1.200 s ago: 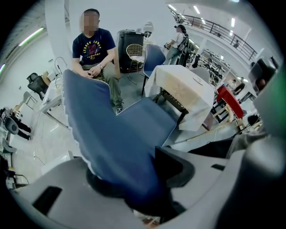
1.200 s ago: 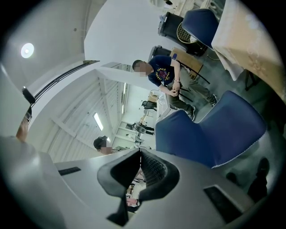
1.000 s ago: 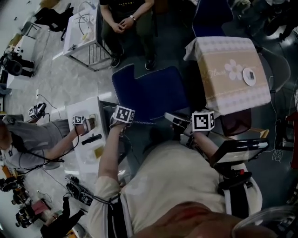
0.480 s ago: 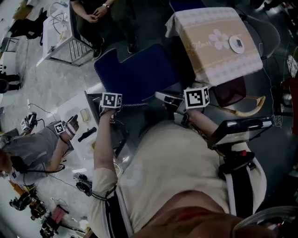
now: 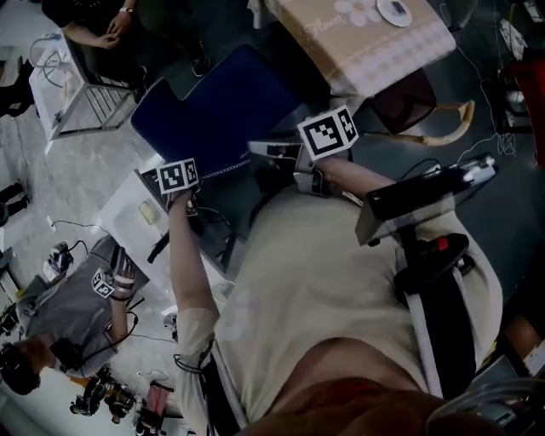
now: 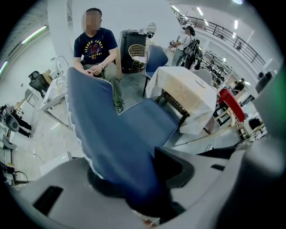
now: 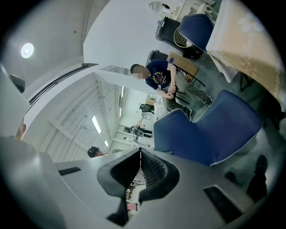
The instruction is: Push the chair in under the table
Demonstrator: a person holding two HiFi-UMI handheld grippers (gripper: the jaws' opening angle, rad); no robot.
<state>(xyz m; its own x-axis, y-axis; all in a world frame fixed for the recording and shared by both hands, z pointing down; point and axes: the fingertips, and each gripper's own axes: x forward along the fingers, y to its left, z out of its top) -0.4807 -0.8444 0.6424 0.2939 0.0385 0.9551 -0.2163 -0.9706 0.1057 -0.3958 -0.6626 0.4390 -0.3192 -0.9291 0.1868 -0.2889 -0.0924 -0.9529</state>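
At the head view's upper left: chair (image 5: pixel 213 111), blue upholstery, white piping along the edge, backrest toward the wearer.
Upper right of the same view: table (image 5: pixel 375 47) under a beige cloth with a flower print, a round white disc (image 5: pixel 394 10) on top. The chair stands just beside it. From above, the seat shows clear of the tabletop.

Head view only: both marker cubes from above, the wearer's forearms and pale shirt, a person in grey (image 5: pixel 72 311) low at the lower left, and a white side surface (image 5: pixel 128 209) by the left arm. The jaws themselves do not show here.

Left gripper view only: the seat's front edge near the hanging cloth, a seated person (image 6: pixel 96 49) in a dark shirt beyond the chair, and a red object (image 6: pixel 232 103) past the table.

Right gripper view only: the ceiling lights, and the chair from the side and low down.

Left gripper (image 6: pixel 134 179): jaws part-way apart, clamped on the top of the chair's backrest, which fills the gap between them.

Right gripper (image 7: pixel 140 165): jaws closed pad to pad, nothing between them, clear of the chair.
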